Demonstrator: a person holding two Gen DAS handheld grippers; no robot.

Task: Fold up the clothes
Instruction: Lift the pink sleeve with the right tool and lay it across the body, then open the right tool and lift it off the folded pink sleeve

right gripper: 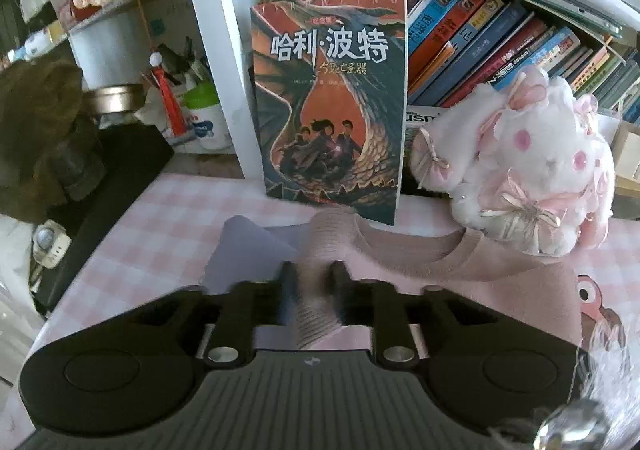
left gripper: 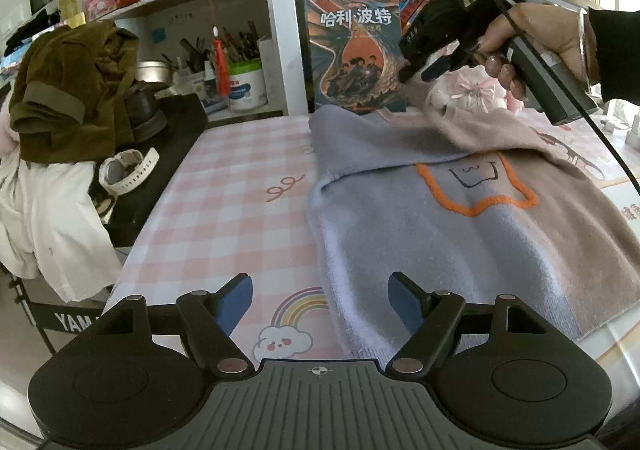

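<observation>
Right gripper (right gripper: 311,282) reaches over the far edge of the sweater (left gripper: 460,234), jaws pinched on a ribbed pink cuff. Left gripper (left gripper: 320,300) hovers low at the near hem, jaws wide, holding nothing. One sweater — lilac and taupe, orange-outlined motif — lies partly folded on the checked tablecloth (left gripper: 224,202). One book (right gripper: 330,106) stands behind it.

A lavender and beige knit sweater (left gripper: 460,234) with an orange-outlined stitched face lies partly folded on the pink checked desk (left gripper: 224,202), its beige ribbed sleeve (right gripper: 320,290) lifted and drawn across its top edge.
</observation>
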